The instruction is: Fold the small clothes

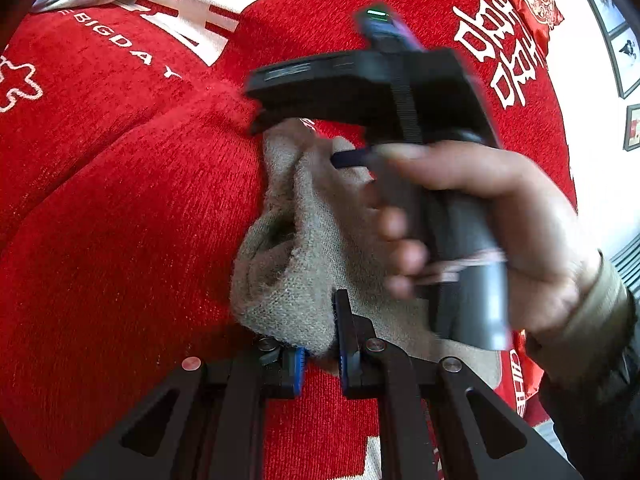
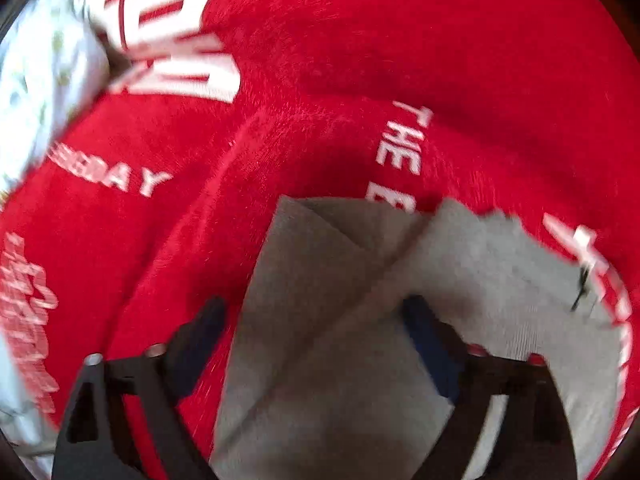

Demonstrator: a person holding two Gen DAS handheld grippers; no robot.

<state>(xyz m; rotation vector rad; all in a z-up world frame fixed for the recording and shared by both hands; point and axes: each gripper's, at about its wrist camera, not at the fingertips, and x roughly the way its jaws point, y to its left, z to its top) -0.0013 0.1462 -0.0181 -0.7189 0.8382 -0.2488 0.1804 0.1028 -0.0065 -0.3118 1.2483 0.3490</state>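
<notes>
Grey-beige knit garment (image 1: pixel 296 248), fuzzy and bunched, lies centre frame on a red chenille blanket (image 1: pixel 120 200) with white lettering. Left tool (image 1: pixel 320 354) is clenched on the garment's lower edge. Right tool (image 2: pixel 316 344) is spread wide, the garment (image 2: pixel 320 300) lying flat and creased between its fingers.

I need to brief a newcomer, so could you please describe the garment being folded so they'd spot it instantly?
A red blanket with white lettering covers the surface. On it lies the small beige knit garment, pinched by the left gripper; it is the only plain, unprinted fabric there.
</notes>
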